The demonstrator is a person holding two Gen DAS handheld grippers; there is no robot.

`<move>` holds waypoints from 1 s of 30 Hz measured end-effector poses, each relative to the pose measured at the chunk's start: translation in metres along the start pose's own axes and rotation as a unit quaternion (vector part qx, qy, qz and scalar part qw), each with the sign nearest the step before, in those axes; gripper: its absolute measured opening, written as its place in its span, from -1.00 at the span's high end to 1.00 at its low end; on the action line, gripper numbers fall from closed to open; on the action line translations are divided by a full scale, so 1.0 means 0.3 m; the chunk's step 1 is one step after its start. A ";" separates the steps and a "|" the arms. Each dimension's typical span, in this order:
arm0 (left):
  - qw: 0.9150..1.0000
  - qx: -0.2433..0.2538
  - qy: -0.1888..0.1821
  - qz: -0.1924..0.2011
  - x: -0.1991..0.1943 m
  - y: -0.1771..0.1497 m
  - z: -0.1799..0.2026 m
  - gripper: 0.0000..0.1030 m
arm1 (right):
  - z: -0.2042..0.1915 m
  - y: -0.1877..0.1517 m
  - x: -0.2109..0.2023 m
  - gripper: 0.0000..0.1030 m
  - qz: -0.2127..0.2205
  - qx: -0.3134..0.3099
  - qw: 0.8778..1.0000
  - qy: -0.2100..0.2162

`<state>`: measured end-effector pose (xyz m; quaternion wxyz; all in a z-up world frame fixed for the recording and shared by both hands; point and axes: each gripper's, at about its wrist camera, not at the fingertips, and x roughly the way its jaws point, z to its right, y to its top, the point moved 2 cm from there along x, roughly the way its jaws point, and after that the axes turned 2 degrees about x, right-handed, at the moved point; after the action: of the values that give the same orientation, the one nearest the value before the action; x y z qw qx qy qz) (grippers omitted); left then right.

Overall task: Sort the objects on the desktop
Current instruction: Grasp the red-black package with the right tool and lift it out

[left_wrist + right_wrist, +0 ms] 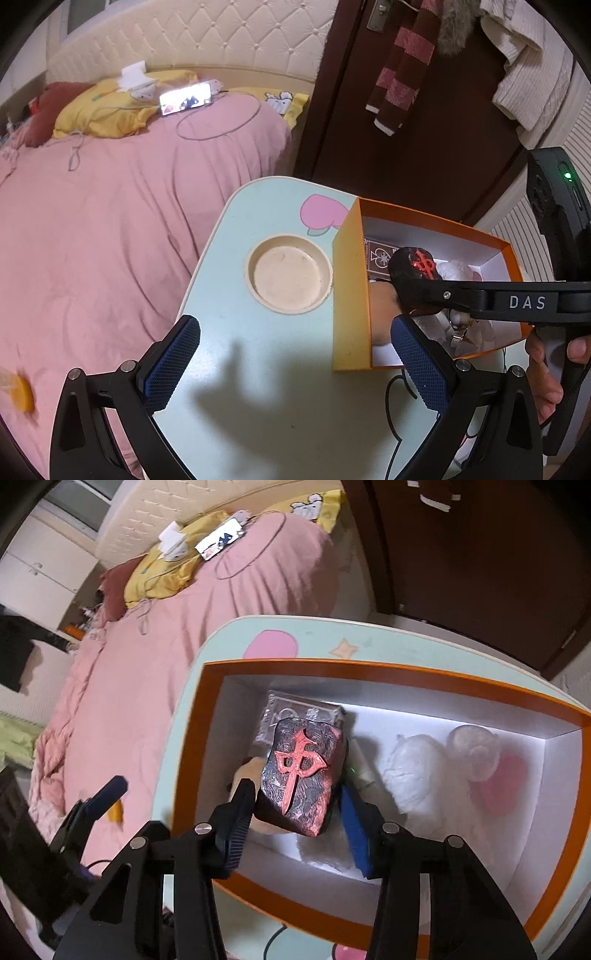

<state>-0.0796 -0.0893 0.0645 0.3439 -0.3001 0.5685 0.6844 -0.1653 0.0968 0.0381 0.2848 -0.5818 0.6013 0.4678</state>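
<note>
Gripping the mahjong-tile block [301, 777] by its flanks, right gripper [297, 812] over orange box [192, 738]; looks rigid, hefty (glossy, maybe slippery); left gripper [295, 363] gapes empty at six o'clock.

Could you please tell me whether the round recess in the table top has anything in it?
Empty. In the left wrist view the round recess shows only its bare cream bottom, apart from the orange box.

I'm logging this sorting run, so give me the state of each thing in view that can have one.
Left gripper: open, nothing between its fingers.
Right gripper: shut on the black block.
Black block: held over the box, red sign facing up.
Orange box: open, no lid, soft toys and a card pack inside.
Round cup recess: empty.
Phone on the bed: screen lit.
</note>
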 end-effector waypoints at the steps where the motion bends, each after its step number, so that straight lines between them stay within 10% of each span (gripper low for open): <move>1: 1.000 0.000 0.000 0.000 -0.003 0.000 0.001 -1.00 | 0.000 -0.001 -0.008 0.07 0.007 -0.004 1.000 0.000; 14: 1.000 0.004 -0.010 -0.002 -0.015 -0.001 0.038 -1.00 | 0.082 -0.035 -0.156 0.44 0.053 -0.013 0.998 -0.010; 24: 1.000 0.008 -0.009 -0.006 -0.005 -0.001 0.036 -1.00 | 0.089 -0.058 -0.076 -0.34 -0.021 -0.017 0.999 -0.042; 30: 1.000 0.002 -0.010 -0.007 0.001 -0.002 0.029 -1.00 | 0.031 -0.059 0.004 -0.24 -0.082 -0.101 0.986 -0.101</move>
<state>-0.0796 -0.0808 0.0653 0.3547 -0.2967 0.5645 0.6838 -0.1503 0.1065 0.0292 0.3208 -0.6048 0.4693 0.5577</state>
